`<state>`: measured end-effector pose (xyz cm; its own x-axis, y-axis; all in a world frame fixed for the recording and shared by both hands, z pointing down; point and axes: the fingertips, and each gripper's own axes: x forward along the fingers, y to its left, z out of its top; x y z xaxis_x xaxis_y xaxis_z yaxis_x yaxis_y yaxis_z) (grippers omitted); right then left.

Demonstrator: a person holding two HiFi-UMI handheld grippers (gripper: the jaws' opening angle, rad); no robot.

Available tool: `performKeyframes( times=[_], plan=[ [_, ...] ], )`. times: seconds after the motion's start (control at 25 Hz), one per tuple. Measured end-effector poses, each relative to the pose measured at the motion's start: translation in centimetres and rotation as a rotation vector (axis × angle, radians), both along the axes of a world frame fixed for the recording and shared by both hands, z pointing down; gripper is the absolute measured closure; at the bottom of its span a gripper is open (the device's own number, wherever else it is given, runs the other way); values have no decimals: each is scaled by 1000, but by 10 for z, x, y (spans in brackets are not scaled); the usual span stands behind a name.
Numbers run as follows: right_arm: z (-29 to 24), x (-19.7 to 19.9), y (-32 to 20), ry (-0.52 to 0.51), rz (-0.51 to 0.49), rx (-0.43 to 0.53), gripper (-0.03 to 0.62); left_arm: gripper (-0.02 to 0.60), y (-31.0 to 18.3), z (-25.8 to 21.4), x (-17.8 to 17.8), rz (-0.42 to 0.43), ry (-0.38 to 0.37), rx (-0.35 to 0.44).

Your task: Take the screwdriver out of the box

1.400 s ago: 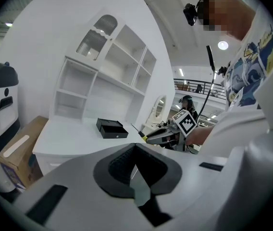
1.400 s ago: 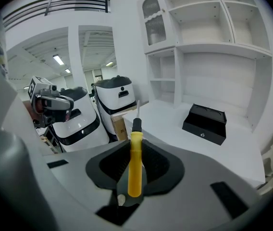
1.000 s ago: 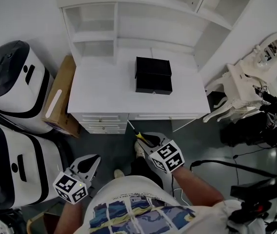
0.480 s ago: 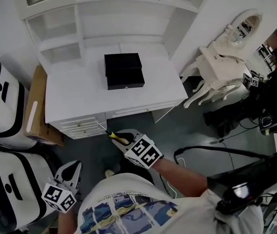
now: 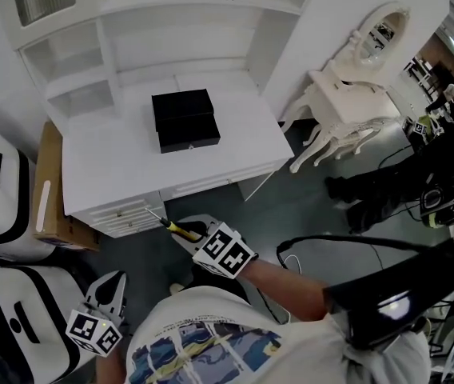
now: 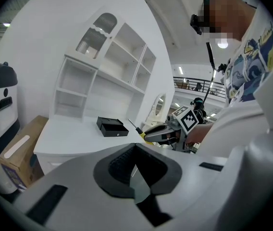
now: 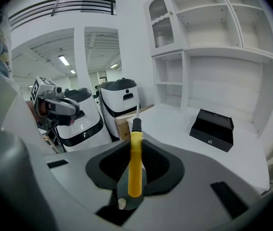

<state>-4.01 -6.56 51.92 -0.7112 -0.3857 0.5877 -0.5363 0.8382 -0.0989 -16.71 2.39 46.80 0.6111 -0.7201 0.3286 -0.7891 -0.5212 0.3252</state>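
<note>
The right gripper (image 5: 195,232) is being held off the surface (image 5: 107,174), just short of its front edge, over dark floor (image 5: 307,206). Its jaws are being kept closed on the screwdriver (image 7: 135,167), with the handle clamped between the pads. The shaft is being pointed ahead and slightly left of this gripper, and its tip is lying close to the drawer fronts (image 5: 127,214) under that edge; contact cannot be made out.

Well ahead of the right gripper, past a wide strip of bare surface, the box (image 5: 185,121) is being carried near the back, with clear white surface on all its sides. Beyond the box, the way is being closed off by shelving (image 5: 83,62). To the right of the right gripper, open floor is being bounded by a dressing table (image 5: 347,102) and by cables.

The left gripper (image 5: 113,285) is being held lower and to the left of the right one, beside the person's shirt (image 5: 203,342). Its jaws are being kept together with nothing between them. To its left, room is being narrowed by white-and-black units (image 5: 3,294), and a carton (image 5: 45,206) is standing ahead of it beside the surface.

The screwdriver is being shown with a yellow handle, a black collar and a thin metal shaft, out of the box and clear of the surface.
</note>
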Motion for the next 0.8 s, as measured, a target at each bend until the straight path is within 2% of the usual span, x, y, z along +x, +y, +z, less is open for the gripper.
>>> performKeyframes(
  times=[0.4, 0.8],
  plan=[
    [-5, -1, 2, -6, -1, 5, 502, 568, 2, 1, 3, 27, -57, 8],
    [-3, 0, 3, 2, -6, 3, 502, 569, 3, 4, 6, 39, -61, 3]
  ],
)
